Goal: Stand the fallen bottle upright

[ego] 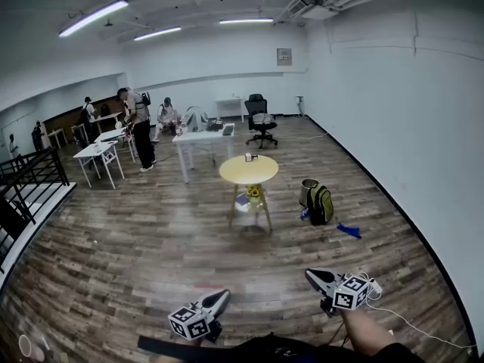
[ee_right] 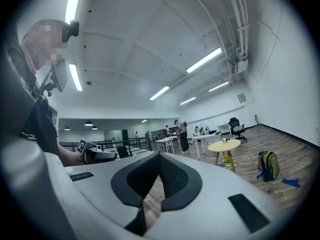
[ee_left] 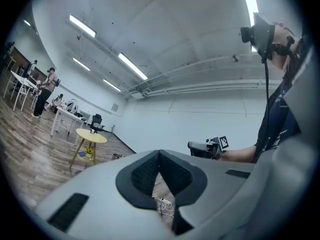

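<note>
No fallen bottle can be made out in any view. A round yellow table (ego: 248, 171) stands mid-room with a small pale object (ego: 250, 156) on top, too small to identify. My left gripper (ego: 224, 294) is low in the head view, held level over the wood floor, jaws shut with nothing between them. My right gripper (ego: 308, 274) is to its right, also level, shut and empty. In the left gripper view the shut gripper (ee_left: 159, 153) faces the right gripper (ee_left: 197, 146). In the right gripper view that gripper (ee_right: 160, 156) is likewise shut, with the left gripper (ee_right: 107, 155) beyond it.
A green backpack (ego: 320, 204) and a metal bin (ego: 308, 192) sit right of the table, with a blue scrap (ego: 349, 231) on the floor. White desks (ego: 203, 138), an office chair (ego: 261, 119) and people (ego: 138, 127) are farther back. A railing (ego: 30, 174) runs along the left.
</note>
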The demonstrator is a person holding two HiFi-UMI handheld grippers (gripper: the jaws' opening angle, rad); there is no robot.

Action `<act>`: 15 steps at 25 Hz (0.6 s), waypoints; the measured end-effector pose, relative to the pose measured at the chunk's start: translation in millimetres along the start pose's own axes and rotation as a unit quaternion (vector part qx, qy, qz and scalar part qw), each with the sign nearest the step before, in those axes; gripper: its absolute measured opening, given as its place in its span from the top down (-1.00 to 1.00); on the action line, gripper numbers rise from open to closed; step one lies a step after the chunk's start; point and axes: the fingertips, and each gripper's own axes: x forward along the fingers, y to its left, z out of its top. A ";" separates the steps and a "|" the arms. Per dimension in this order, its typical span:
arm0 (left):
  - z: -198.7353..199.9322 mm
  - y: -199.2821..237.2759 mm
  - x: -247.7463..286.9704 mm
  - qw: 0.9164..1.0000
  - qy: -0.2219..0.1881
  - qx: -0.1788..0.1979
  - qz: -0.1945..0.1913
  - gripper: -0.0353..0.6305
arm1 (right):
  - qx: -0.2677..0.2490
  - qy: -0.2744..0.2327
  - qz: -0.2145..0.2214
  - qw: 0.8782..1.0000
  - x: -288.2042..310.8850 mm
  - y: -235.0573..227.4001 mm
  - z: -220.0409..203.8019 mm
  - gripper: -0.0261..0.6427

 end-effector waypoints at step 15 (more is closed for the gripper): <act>-7.4 3.1 -14.8 1.000 -0.003 -0.011 0.002 0.88 | 0.008 0.010 -0.004 1.000 8.1 9.3 -14.8 0.95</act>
